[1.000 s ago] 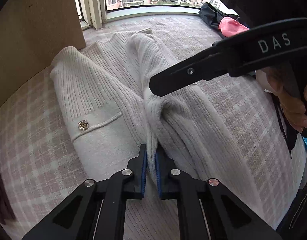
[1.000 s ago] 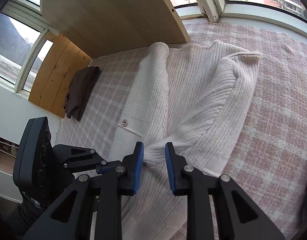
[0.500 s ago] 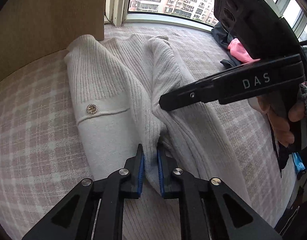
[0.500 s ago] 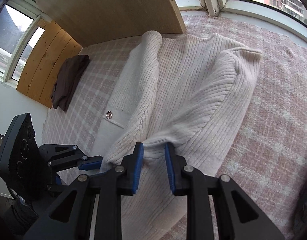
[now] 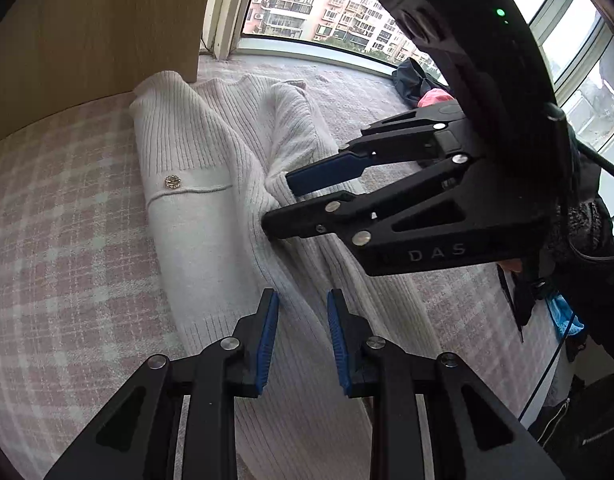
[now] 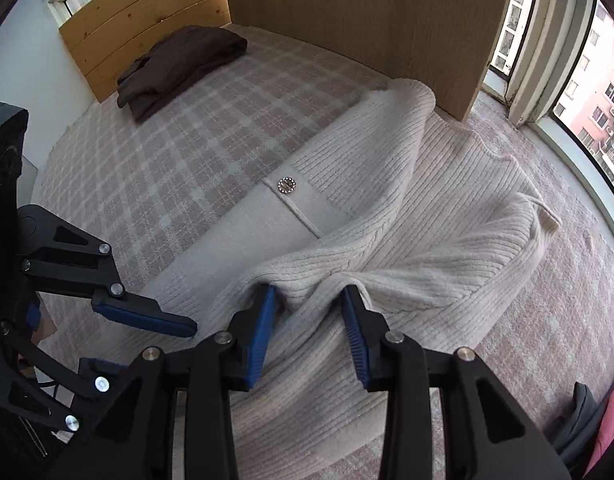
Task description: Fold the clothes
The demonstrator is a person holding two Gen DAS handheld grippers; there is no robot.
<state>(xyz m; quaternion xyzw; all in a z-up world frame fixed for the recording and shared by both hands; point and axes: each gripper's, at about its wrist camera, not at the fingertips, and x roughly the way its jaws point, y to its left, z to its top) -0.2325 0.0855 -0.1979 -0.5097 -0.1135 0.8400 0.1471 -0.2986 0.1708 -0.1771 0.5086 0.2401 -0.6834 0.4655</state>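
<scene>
- The left gripper (image 5: 302, 336) has let go: half a second ago its blue pads were pinched on a ridge of the sweater (image 5: 211, 216), and now they stand clearly apart with the knit lying loose between them.
- The right gripper (image 6: 310, 330) has also opened since then; its pads (image 6: 263, 332) were close together on the sleeve fold and are now spread wide.
- A raised bunch of the sleeve (image 6: 319, 276) sits between the right gripper's open fingertips, and the cloth touches the tip of each pad, but nothing is clamped.
- From the left wrist view the right gripper (image 5: 283, 204) reaches in from the right, its tips resting on the fold in the middle of the sweater, fingers parted.
- From the right wrist view the left gripper (image 6: 163, 344) is at the lower left, just beside the sweater's hem edge; its fingers are apart.
- The cream ribbed sweater lies spread on the checked pink blanket (image 6: 179, 152), both sleeves folded inward, a small round button (image 6: 286, 184) on its pocket.
- A folded brown garment (image 6: 179, 64) lies well apart near the wooden panel (image 6: 155, 12).
- Dark and pink clothes (image 5: 423, 88) are heaped by the window (image 5: 327, 4).
</scene>
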